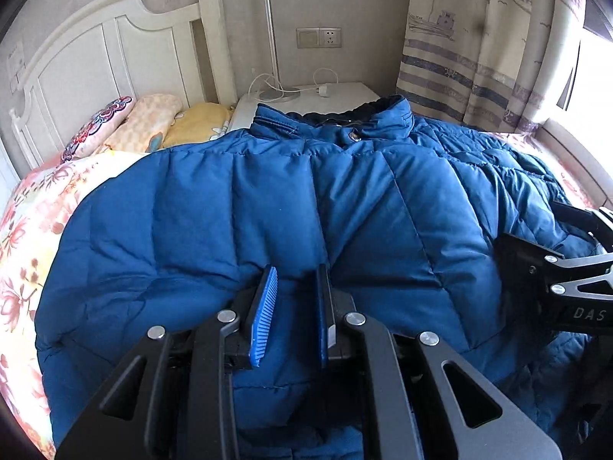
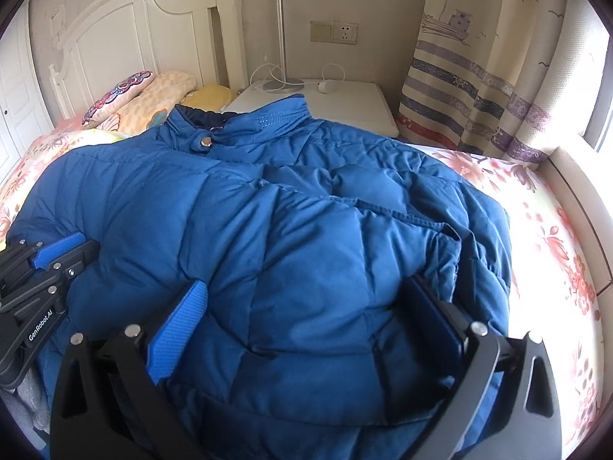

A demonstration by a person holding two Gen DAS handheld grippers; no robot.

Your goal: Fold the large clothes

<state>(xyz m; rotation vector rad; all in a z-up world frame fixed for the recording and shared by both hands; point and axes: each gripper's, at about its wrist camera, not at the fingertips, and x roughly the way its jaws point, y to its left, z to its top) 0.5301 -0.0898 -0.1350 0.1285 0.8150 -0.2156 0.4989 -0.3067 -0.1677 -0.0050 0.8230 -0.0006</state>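
A bed with a pink-and-cream floral sheet (image 2: 555,237) and a white panelled wooden headboard (image 1: 95,50) fills most of both views. Spread across it lies a large quilted blue puffer jacket (image 1: 237,207), front side up, its collar with a metal snap (image 2: 205,142) pointing toward the headboard end and the white bedside cabinet (image 2: 356,103). On the jacket's right side a sleeve is folded over the body, leaving a rumpled ridge. A striped curtain with a boat print (image 2: 479,76) hangs beside the window. Three patterned pillows (image 1: 145,122) are lined up at the headboard. A slim silver lamp stand (image 1: 270,38) and a white cable sit on the cabinet.

The right gripper (image 2: 306,326) has its blue-padded fingers spread wide, straddling a puffed section of the jacket near the hem. The left gripper (image 1: 295,306) rests over the jacket's lower middle with its fingers apart by a narrow gap, nothing pinched between them.
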